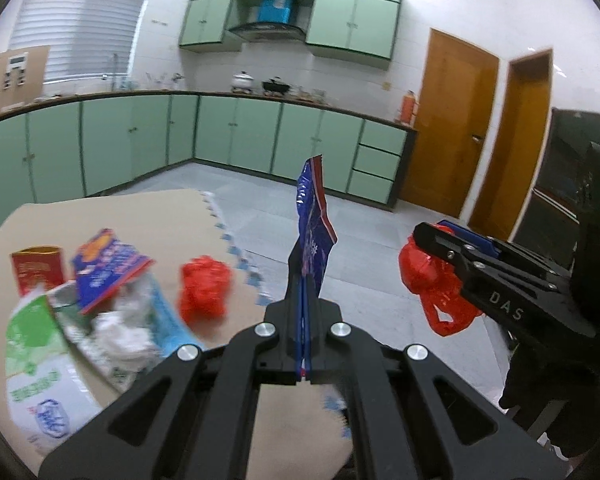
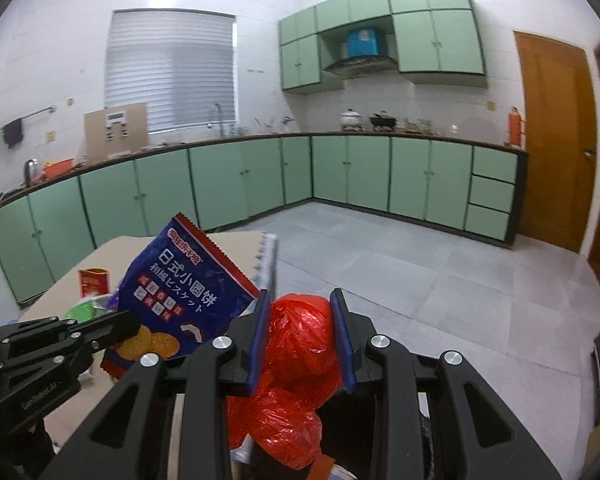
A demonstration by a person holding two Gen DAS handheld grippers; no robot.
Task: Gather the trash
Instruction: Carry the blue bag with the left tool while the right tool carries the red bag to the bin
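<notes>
**Both grippers holding trash above the table**

Here, in the left wrist view, the left gripper [image 1: 306, 280] is reaching forward and level over the table edge, its jaws pressed together on a blue biscuit packet [image 1: 314, 224] that is standing upright between them, edge-on to the camera. To its right, the right gripper [image 1: 428, 240] is coming in from the side, angled toward the left, with a crumpled red plastic bag [image 1: 432, 284] clamped in its tips and hanging partly below them. A dark-gloved hand [image 1: 556, 384] is gripping that tool's handle. Below and to the left, the tan table [image 1: 140, 216] is carrying more trash: a second red bag [image 1: 204, 292] lying apart from the pile, a red carton [image 1: 38, 270] standing at the far left, a blue and red wrapper [image 1: 108, 268] tilted over white crumpled paper [image 1: 120, 328], and a green and white pouch [image 1: 32, 368] nearest the camera. Beyond, green cabinets [image 1: 236, 136] are running along two walls, with wooden doors [image 1: 452, 120] at right.

In the right wrist view, the right gripper [image 2: 302, 320] is pointing forward, its blue-padded jaws closed against the red plastic bag [image 2: 300, 340], which is bulging between and beneath them. The left gripper [image 2: 112, 328] is entering from the left, pinching the blue biscuit packet [image 2: 184, 284] by its lower part so its printed face is tilting toward the camera. Behind it, the table [image 2: 228, 240] and red carton [image 2: 94, 282] are showing. A grey tiled floor [image 2: 420, 280] is stretching to the cabinets [image 2: 380, 172], with a blinded window [image 2: 170, 72] above the counter.
</notes>
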